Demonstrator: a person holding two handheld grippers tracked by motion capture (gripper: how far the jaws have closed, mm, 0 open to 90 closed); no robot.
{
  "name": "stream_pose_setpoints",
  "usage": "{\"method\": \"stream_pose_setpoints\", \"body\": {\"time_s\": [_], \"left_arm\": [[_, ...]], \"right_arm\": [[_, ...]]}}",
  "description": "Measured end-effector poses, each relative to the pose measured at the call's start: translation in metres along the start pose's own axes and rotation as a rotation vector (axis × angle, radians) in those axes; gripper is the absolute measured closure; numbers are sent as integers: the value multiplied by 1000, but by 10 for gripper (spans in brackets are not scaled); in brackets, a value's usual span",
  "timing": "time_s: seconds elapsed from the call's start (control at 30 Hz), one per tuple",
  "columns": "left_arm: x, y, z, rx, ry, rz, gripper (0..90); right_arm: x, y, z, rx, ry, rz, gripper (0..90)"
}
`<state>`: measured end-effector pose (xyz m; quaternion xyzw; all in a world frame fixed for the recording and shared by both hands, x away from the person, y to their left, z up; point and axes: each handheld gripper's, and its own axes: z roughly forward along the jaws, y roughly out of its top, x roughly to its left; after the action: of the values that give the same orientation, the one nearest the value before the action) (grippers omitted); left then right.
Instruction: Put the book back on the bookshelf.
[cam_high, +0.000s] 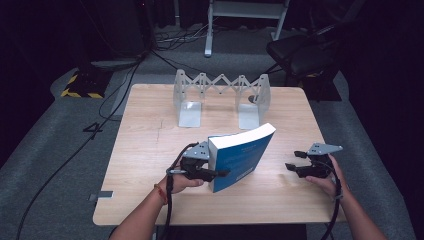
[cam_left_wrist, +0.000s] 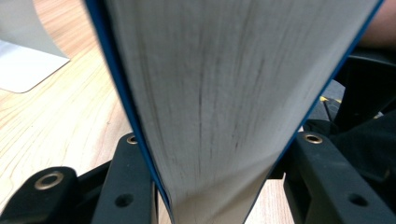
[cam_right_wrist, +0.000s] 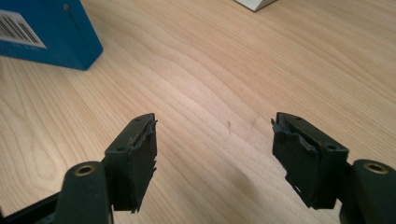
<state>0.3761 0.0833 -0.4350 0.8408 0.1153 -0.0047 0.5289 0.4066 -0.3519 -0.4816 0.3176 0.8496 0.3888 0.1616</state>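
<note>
A thick blue-covered book (cam_high: 245, 155) stands tilted on the wooden table (cam_high: 145, 150), its white page edge facing up and left. My left gripper (cam_high: 216, 171) is shut on the book's near left end. In the left gripper view the page block (cam_left_wrist: 224, 93) runs up between the two black jaws of that gripper (cam_left_wrist: 215, 154), and both jaws press on the covers. My right gripper (cam_high: 291, 160) hovers low over the table to the right of the book, open with bare wood between its fingers. The right gripper view has it (cam_right_wrist: 215, 140) open, with the book's barcode corner (cam_right_wrist: 46, 32) at the upper left.
A grey metal expanding bookend rack (cam_high: 220, 97) stands at the table's far middle, with a flat foot (cam_left_wrist: 23, 65) at each end. A dark chair (cam_high: 300, 55) and cables lie on the floor beyond the table.
</note>
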Motion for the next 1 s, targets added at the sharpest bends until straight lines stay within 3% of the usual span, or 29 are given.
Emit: {"method": "stream_pose_setpoints", "body": {"time_s": [0.23, 0.27, 0.5, 0.67, 0.8, 0.9, 0.93, 1.0], "left_arm": [[1, -1, 0, 22, -32, 19, 581], [0, -1, 0, 22, -31, 20, 579], [-1, -5, -1, 4, -7, 5, 574], [-2, -16, -1, 22, 39, -13, 560], [-7, -19, -1, 22, 72, -18, 566], [-10, -19, 0, 19, 78, -26, 578], [-11, -19, 0, 14, 81, -32, 578], [-11, -19, 0, 12, 86, -33, 579]], "right_arm": [[0, -9, 11, 30, 28, -5, 347], [1, -10, 15, 47, 28, -17, 355], [4, -7, 22, 28, 94, -65, 336], [12, 13, 28, -48, 156, -95, 316], [24, 32, 34, -95, 228, -147, 304], [32, 47, 38, -135, 269, -176, 300], [37, 59, 39, -153, 306, -195, 289], [40, 65, 38, -169, 315, -210, 290]]}}
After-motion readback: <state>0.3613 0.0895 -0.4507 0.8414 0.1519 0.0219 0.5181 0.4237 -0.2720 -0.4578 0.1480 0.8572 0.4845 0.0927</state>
